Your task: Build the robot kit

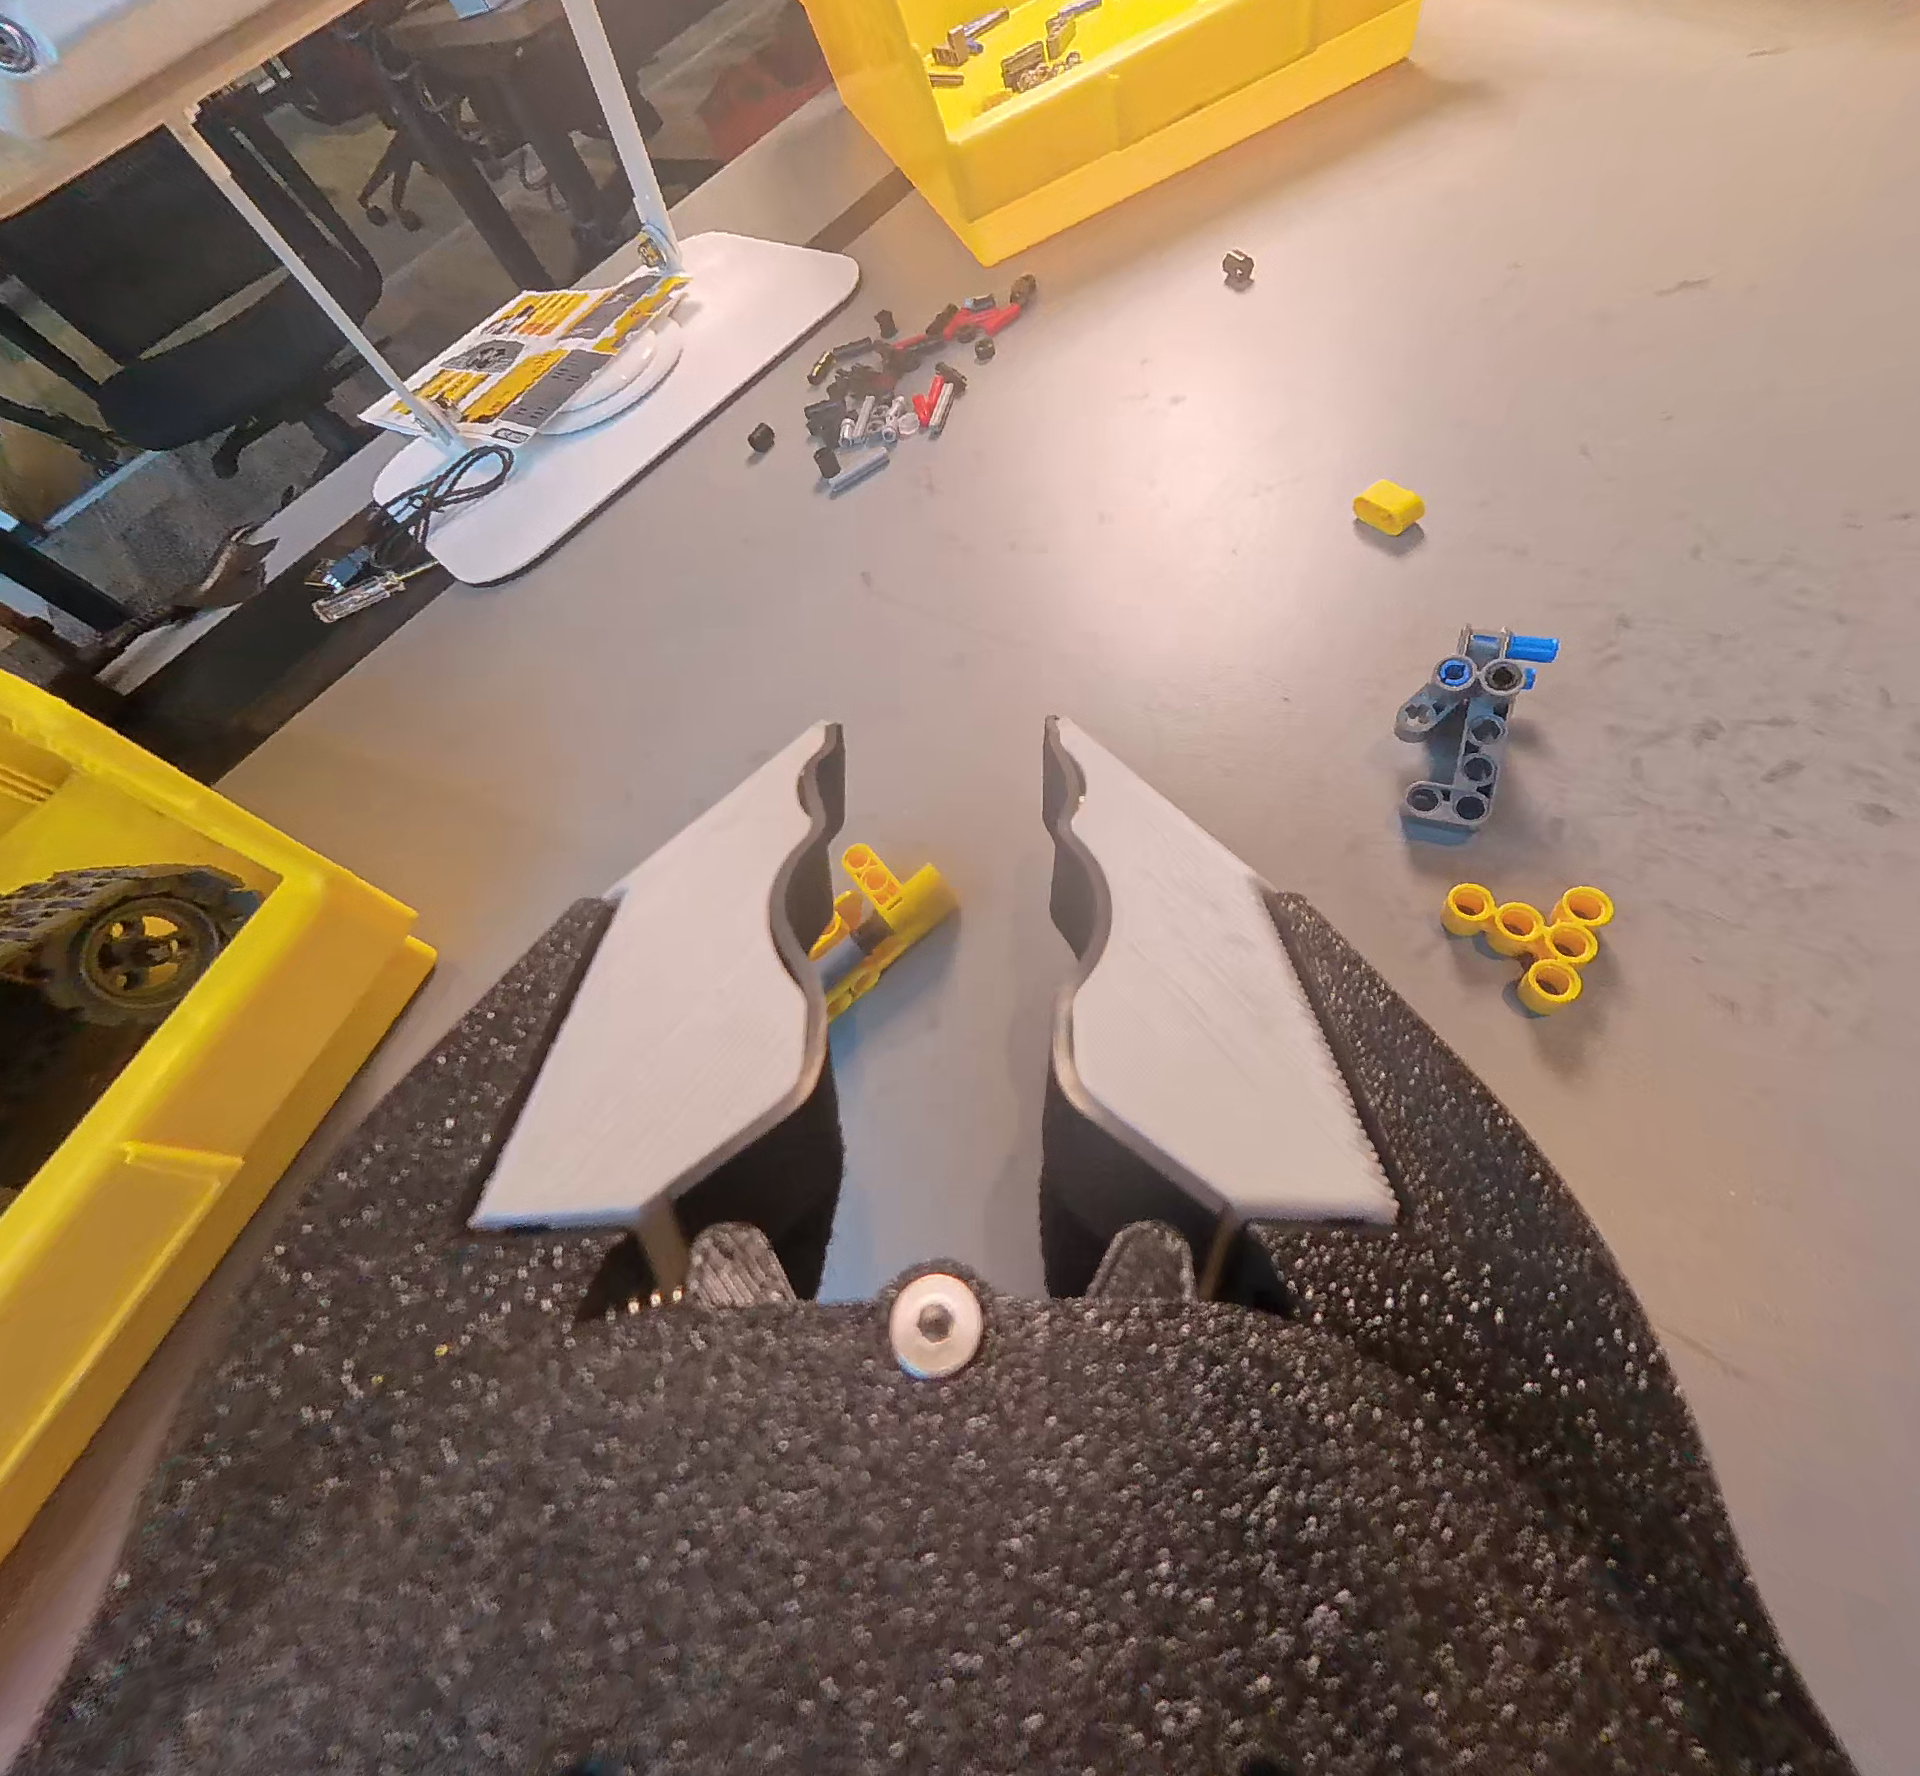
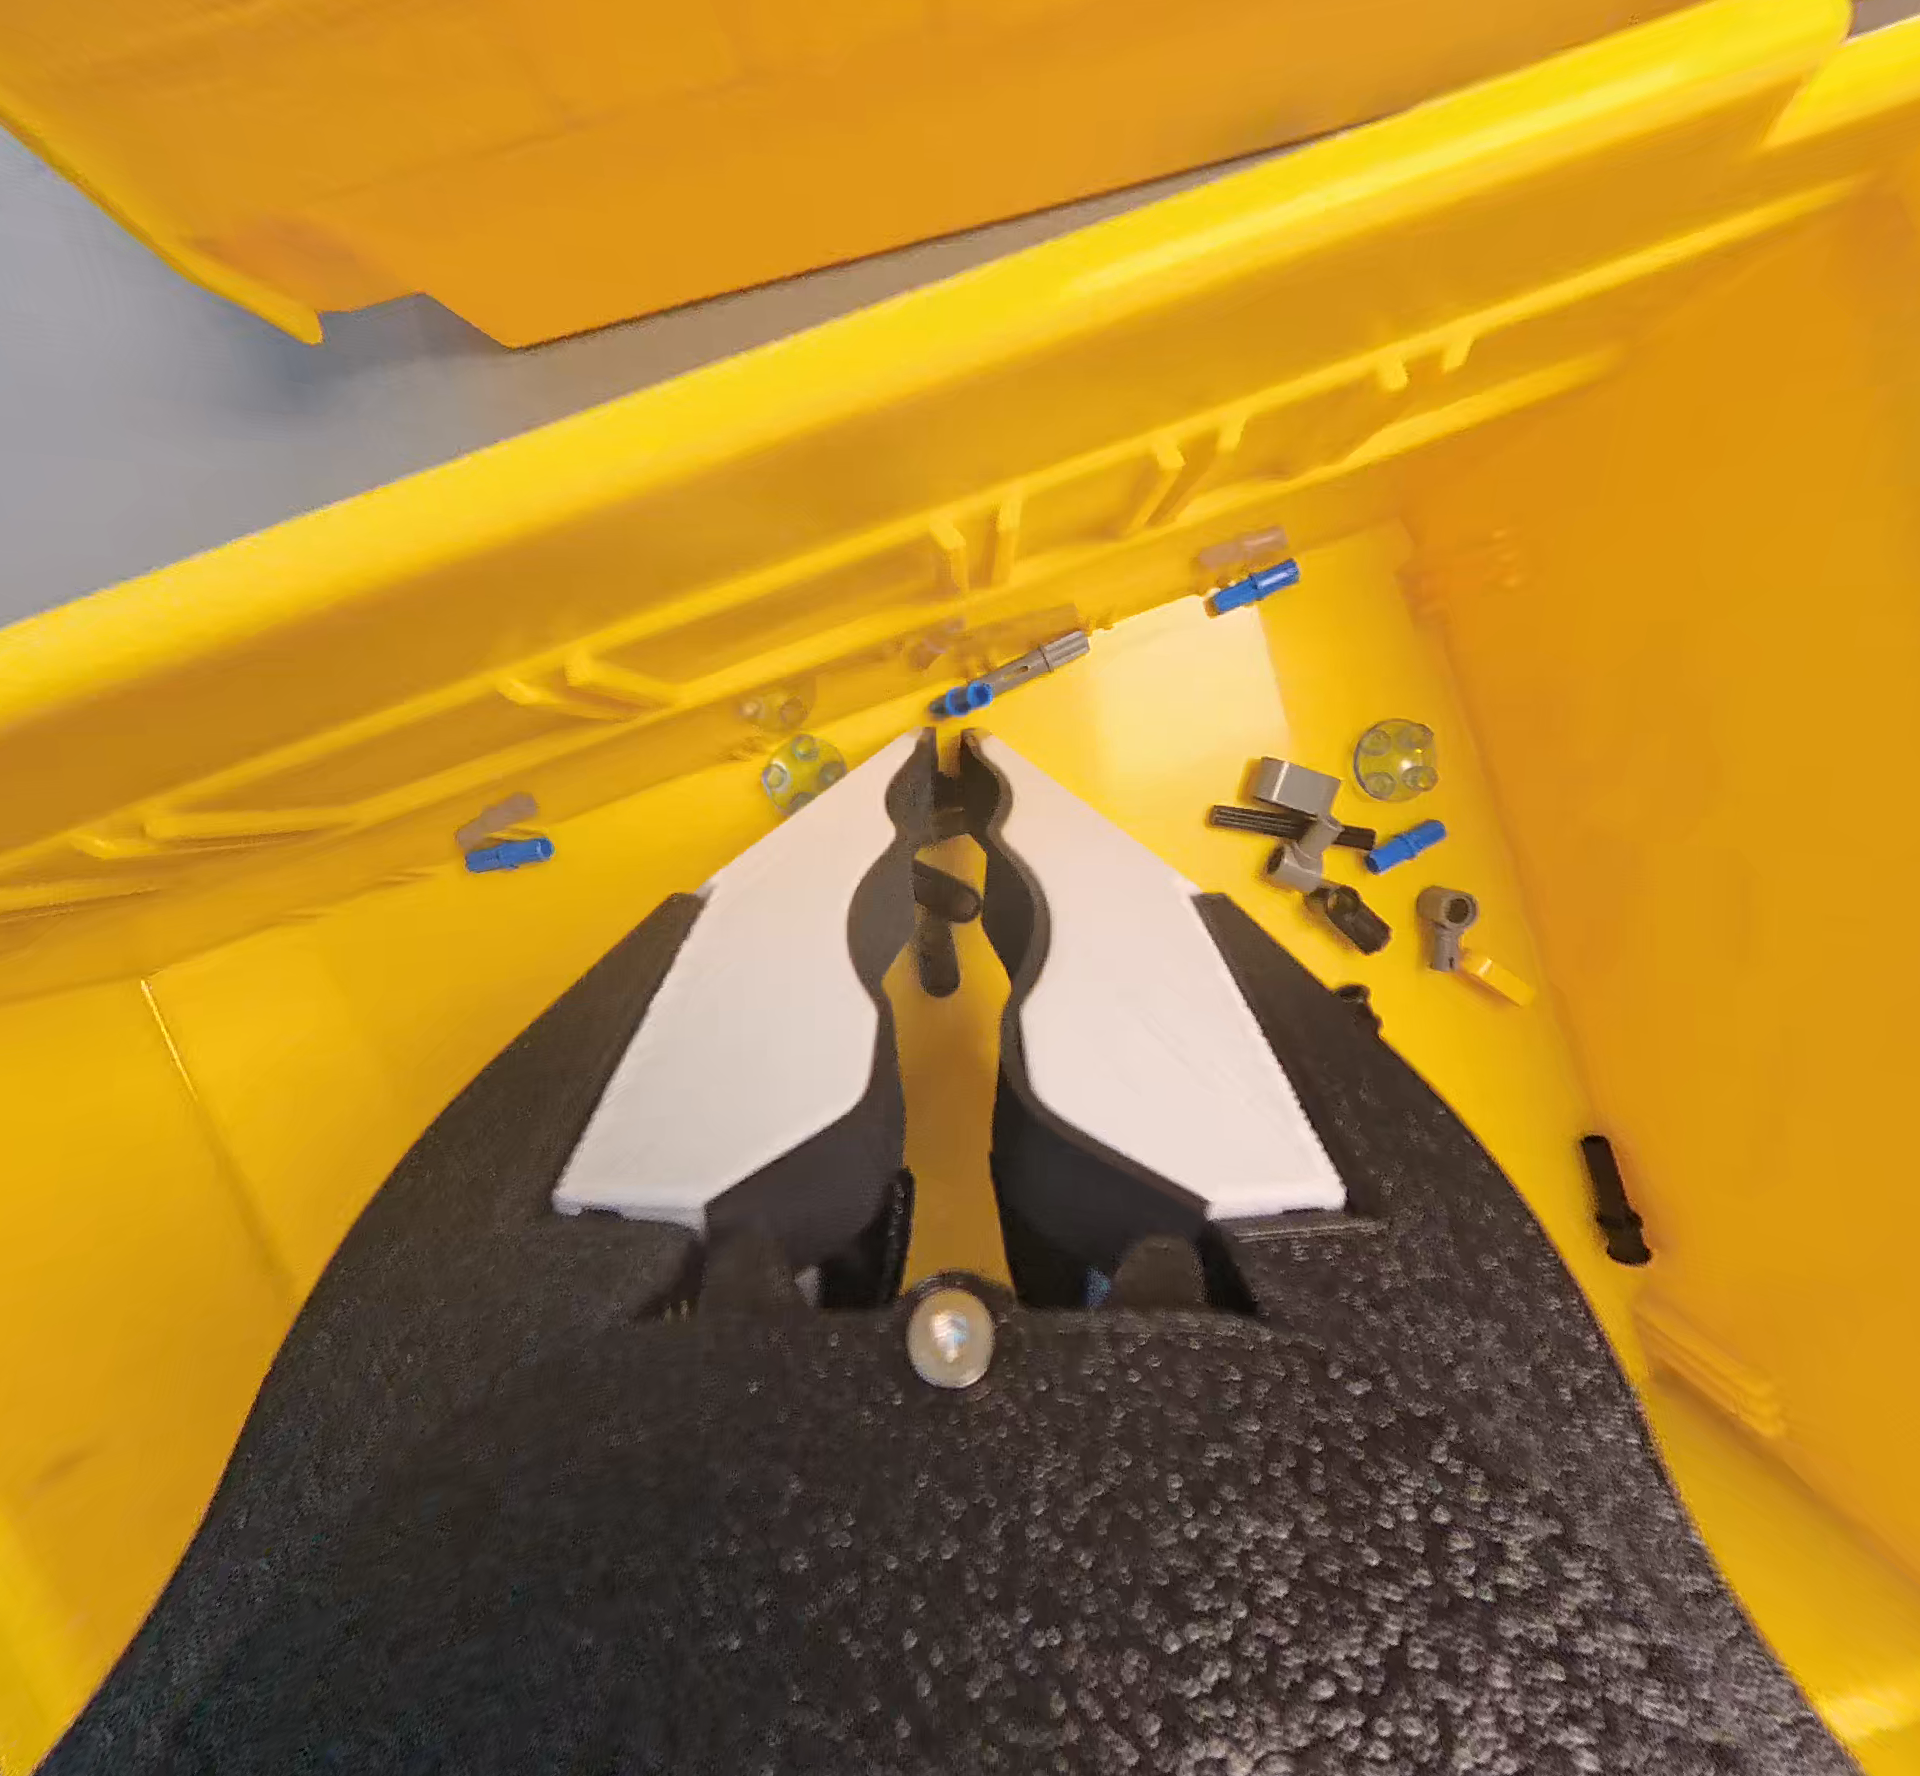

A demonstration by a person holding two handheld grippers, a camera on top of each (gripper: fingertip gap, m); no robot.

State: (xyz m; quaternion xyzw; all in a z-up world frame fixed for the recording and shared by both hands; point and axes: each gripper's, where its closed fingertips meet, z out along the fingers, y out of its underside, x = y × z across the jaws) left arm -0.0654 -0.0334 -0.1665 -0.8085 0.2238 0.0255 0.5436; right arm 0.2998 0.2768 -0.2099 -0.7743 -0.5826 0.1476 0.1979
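Note:
In the left wrist view my left gripper (image 1: 943, 739) is open and empty, held over the grey table. A small yellow brick assembly (image 1: 881, 905) lies on the table under and beside its left finger, partly hidden. In the right wrist view my right gripper (image 2: 945, 739) is inside a yellow bin (image 2: 935, 500), nearly shut on a small black pin piece (image 2: 943, 895) that hangs between its fingers. Blue pins (image 2: 1252, 585), grey connectors (image 2: 1294, 781) and clear round studs (image 2: 1397, 758) lie on the bin floor around it.
On the table lie a grey and blue beam assembly (image 1: 1465, 739), a yellow ring cluster (image 1: 1532, 937), a yellow block (image 1: 1388, 508) and a heap of black, red and grey pins (image 1: 894, 386). Yellow bins stand at the back (image 1: 1195, 116) and left (image 1: 187, 1051). A white lamp base (image 1: 665, 396) holds a leaflet. The gap from one gripper's tips to the other's is roughly 50 cm.

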